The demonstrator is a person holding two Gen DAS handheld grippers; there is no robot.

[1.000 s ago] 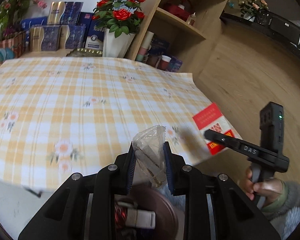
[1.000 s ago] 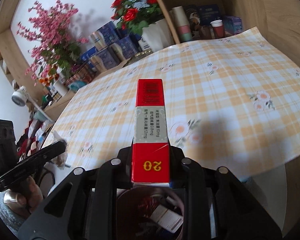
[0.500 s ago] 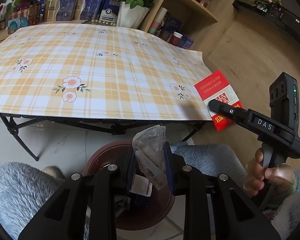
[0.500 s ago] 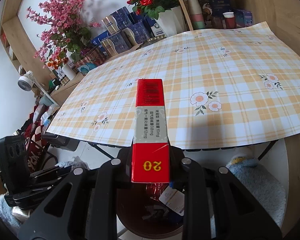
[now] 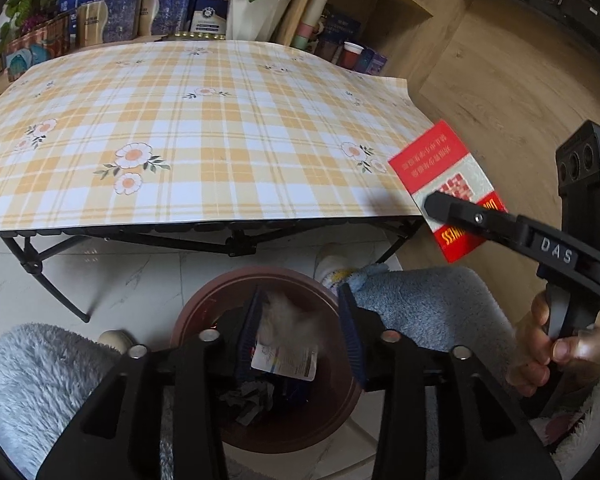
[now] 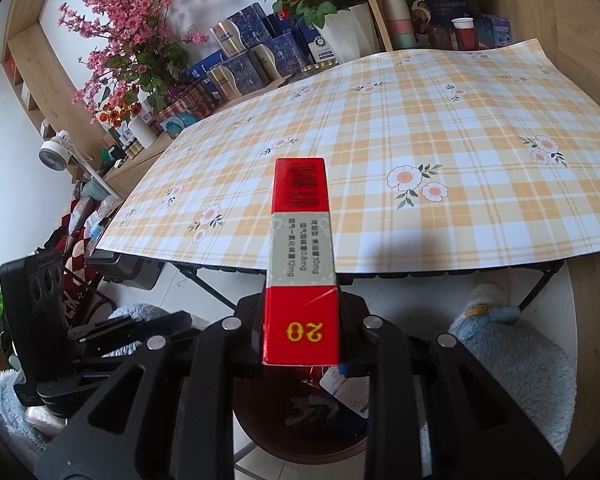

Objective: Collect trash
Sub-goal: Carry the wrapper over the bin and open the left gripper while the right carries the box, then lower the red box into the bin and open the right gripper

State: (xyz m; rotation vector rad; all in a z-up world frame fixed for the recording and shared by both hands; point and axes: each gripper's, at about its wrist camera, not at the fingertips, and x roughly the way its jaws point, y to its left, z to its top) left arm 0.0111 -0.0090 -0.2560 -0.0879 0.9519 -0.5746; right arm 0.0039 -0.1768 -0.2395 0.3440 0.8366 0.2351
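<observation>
In the left wrist view my left gripper point(image 5: 302, 320) hangs over a brown bin point(image 5: 204, 304) on the floor. Its jaws are opening. A clear plastic wrapper point(image 5: 284, 312) shows blurred between the blue pads point(image 5: 350, 332), loose from them, above the trash in the bin. My right gripper point(image 5: 434, 206) is shut on a red cigarette box point(image 5: 432, 160) off the table's right front corner. In the right wrist view the red box point(image 6: 300, 240) stands up from the right gripper point(image 6: 300, 320), with the bin point(image 6: 284, 436) below it. The left gripper point(image 6: 172, 324) sits low at the left.
The checked tablecloth covers a folding table point(image 5: 220, 120) just beyond the bin. The person's fluffy grey-blue knees point(image 5: 420, 304) flank the bin on both sides. A hand point(image 5: 548, 352) holds the right gripper. A white flower pot point(image 5: 252, 16), boxes and shelves stand behind the table.
The left gripper sank from the table edge to over the bin. Its jaws have spread and the wrapper has dropped from its upright hold. The right gripper still holds the red box.
</observation>
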